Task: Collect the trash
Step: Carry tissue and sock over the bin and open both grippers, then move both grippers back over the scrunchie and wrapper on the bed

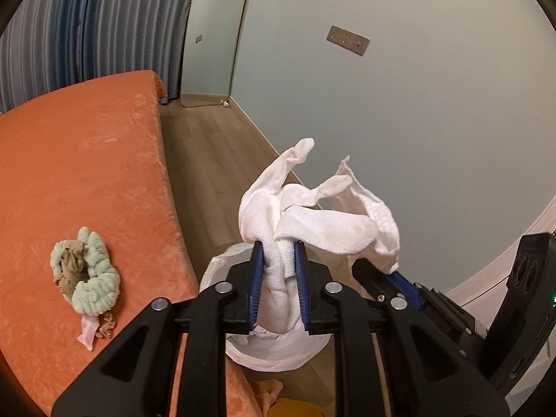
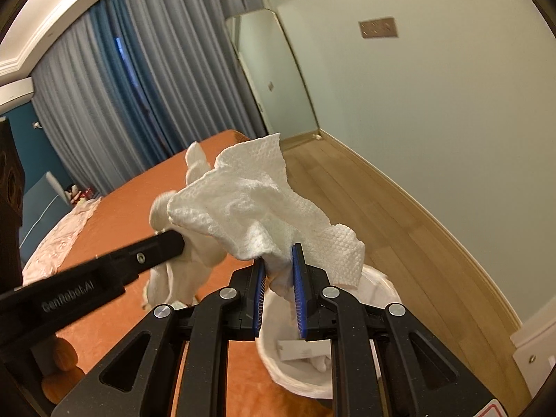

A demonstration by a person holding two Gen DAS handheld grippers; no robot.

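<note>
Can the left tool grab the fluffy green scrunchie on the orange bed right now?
Probably not yet. The left tool is shut on a twisted white cloth, so it is full. The fluffy mint-green scrunchie lies uncovered on the orange bed.

We see an orange bed (image 1: 87, 160) carrying a mint scrunchie (image 1: 88, 278) and crumpled tissue (image 1: 87, 333); lined white bin (image 1: 274, 351) stands on wood floor (image 1: 215, 160) beside it.

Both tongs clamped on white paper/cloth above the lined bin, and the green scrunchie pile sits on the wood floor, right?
One error: the green scrunchie pile lies on the orange bed, not the floor, as the left wrist view shows. The rest holds: left tongs grip the white cloth, right tongs grip the paper towel, above the lined bin.
</note>
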